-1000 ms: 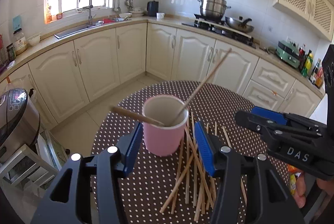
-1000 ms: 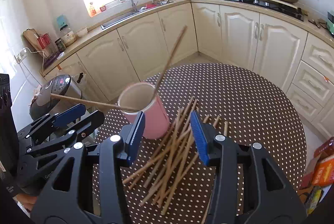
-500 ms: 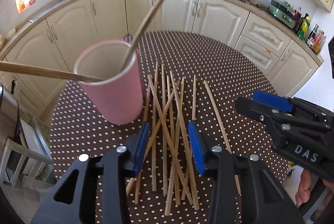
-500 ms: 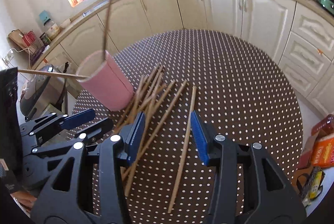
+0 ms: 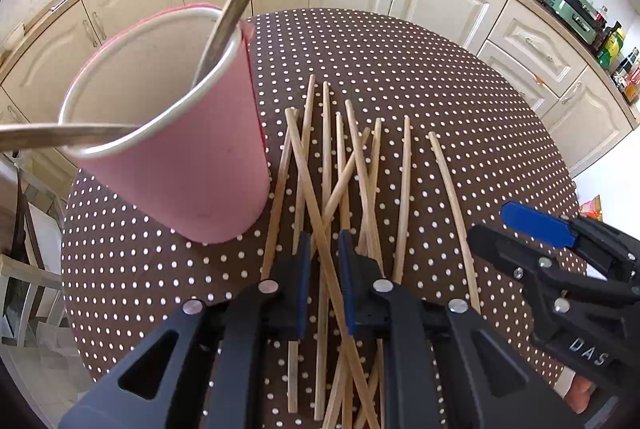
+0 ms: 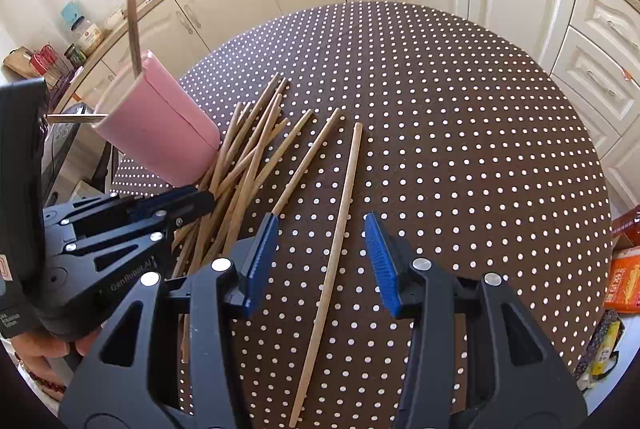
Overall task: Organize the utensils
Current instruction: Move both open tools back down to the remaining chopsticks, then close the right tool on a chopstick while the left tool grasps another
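Left wrist view: my left claw (image 5: pixel 323 283) is closing over the chopstick pile (image 5: pixel 340 189) on the surface (image 5: pixel 400 61), one stick running 11 to 5 between its pads. Cup (image 5: pixel 176 133) stands at 10. My right claw (image 6: pixel 318 261) hangs half open astride a lone stick (image 6: pixel 340 213) lying 12 to 6.

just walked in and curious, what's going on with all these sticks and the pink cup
A person holds a gripper in each hand over a polka-dot table, sorting chopsticks into a pink cup, which already holds two. The left gripper is down in the pile of chopsticks, jaws closing around one crossing chopstick. The right gripper has its jaws open astride a lone chopstick lying apart from the pile.
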A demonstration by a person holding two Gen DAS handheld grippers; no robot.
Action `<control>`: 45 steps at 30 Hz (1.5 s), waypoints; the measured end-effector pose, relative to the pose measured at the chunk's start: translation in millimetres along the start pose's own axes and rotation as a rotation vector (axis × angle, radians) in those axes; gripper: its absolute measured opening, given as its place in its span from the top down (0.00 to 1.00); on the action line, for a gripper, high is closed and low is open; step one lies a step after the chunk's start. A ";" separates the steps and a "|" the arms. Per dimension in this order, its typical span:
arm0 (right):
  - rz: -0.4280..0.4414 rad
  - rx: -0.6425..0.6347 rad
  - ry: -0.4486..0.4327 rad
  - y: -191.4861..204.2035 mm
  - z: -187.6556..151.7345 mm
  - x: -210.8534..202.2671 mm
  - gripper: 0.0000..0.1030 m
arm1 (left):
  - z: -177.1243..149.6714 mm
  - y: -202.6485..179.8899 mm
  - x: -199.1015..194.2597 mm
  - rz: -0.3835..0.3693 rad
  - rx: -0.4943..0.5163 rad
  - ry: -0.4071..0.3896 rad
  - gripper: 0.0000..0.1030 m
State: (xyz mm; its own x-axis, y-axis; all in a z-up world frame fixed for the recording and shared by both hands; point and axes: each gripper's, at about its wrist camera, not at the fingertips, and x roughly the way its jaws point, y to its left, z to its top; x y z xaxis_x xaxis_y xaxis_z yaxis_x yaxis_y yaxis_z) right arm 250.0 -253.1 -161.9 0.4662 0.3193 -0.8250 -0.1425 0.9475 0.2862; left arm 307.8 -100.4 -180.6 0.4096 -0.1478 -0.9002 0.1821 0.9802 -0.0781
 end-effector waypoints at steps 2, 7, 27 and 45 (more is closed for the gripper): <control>-0.002 -0.001 0.014 -0.4 1.0 4.4 0.56 | 4.6 2.4 5.5 -0.003 0.000 0.005 0.86; -0.017 -0.011 0.049 2.1 5.6 15.9 0.57 | 13.4 0.0 19.6 0.009 -0.002 0.017 0.87; -0.121 -0.077 0.158 9.6 23.3 60.1 0.92 | 12.5 10.1 28.1 -0.007 -0.011 0.007 0.92; -0.049 -0.037 0.046 7.4 12.7 13.0 0.94 | -3.4 13.7 -12.9 -0.062 -0.006 -0.064 0.94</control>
State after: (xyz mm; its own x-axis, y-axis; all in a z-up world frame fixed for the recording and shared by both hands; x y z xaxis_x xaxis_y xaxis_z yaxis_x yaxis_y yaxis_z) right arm 266.1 -242.1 -164.4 0.4331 0.2720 -0.8593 -0.1531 0.9617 0.2273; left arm 301.9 -84.7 -171.5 0.4543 -0.2164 -0.8642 0.2039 0.9696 -0.1356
